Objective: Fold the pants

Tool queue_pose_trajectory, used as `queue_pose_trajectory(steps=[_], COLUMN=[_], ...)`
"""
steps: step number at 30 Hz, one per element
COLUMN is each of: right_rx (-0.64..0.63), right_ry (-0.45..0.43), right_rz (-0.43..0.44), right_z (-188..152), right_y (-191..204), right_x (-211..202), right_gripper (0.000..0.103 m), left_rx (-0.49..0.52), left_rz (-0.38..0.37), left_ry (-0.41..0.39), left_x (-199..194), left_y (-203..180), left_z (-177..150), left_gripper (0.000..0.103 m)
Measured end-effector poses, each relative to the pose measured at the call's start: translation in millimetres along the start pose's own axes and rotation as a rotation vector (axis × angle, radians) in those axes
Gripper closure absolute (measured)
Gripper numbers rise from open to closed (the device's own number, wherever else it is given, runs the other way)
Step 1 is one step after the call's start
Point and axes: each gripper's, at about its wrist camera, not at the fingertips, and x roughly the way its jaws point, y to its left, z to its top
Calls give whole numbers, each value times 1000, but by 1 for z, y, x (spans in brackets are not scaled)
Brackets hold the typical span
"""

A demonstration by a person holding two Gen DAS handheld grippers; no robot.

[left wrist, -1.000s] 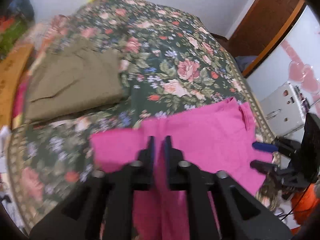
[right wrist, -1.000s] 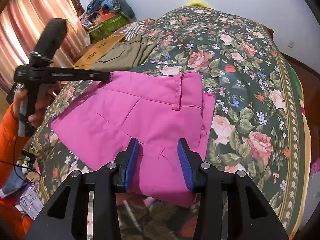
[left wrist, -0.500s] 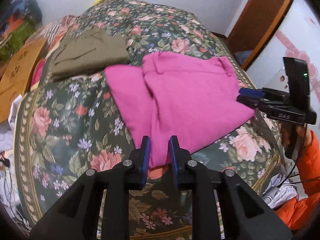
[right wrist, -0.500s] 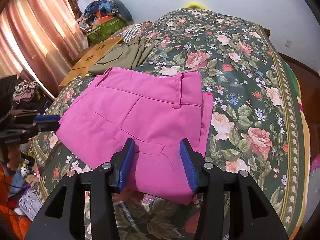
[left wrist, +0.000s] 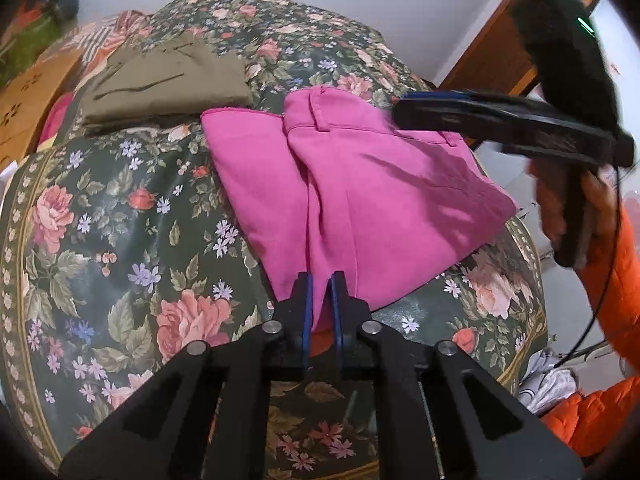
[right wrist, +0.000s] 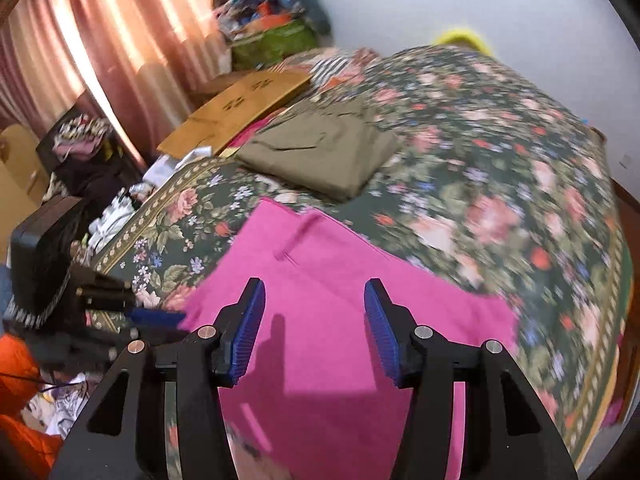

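The left gripper (left wrist: 320,300) has its jaws nearly together with the near hem of the pink pants (left wrist: 360,200) between them; whether they pinch it is hard to tell. The right gripper (right wrist: 314,320) hangs over the pants (right wrist: 340,300) with jaws spread wide, its view blurred. One folded pink pair lies on the floral bed (left wrist: 100,240); one olive garment (left wrist: 168,84) lies farther back.
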Motion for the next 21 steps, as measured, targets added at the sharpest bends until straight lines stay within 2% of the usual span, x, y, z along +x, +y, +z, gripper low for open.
queue_pose_trajectory(steps=[4,8,11,13,16,18,21], right_rx=[-50,-114,-143,-163,-177,-165,-143], right_ry=[92,203,234,251,257,251,238], right_rz=[-8,-58,-67,-76,-87,-83,-80], right_z=[14,10,13,14,13,14,16], right_y=[8,10,12,14,14,13,12], right_x=[38,73,74,76,79,78,75], right_gripper=[55,55,55,55,55,55,54], left_rx=[4,-14,-97,-113,-175,-181,-185], left_rz=[-7,24,-23,43,21,46,45], left_ry=[-8,-1,6,18,16,4,-53], left_x=[2,6,8,12,7,-1,-24], left_y=[2,13,31,37,51,55,53], left_z=[-3,-11,-17,-20,-25,-25,-19], left_gripper=[96,99,101,103,103,103,101])
